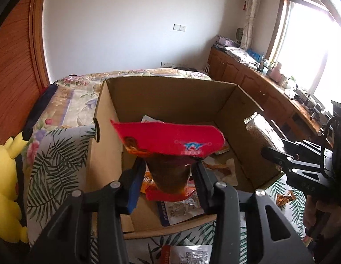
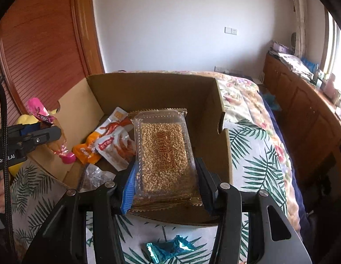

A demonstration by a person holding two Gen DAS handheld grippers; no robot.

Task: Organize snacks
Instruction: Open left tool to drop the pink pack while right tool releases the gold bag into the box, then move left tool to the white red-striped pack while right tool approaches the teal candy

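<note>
Snacks both held over cardboard box on bed: red packet pinched in left gripper jaws, sesame candy pack clamped by right gripper; slippery wrappers, likely to slide out

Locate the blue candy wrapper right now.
In the right wrist view, the blue candy wrapper lies on the leaf-print bedspread, outside the cardboard box, just in front of its near wall and below the right gripper holding the sesame candy pack.
</note>
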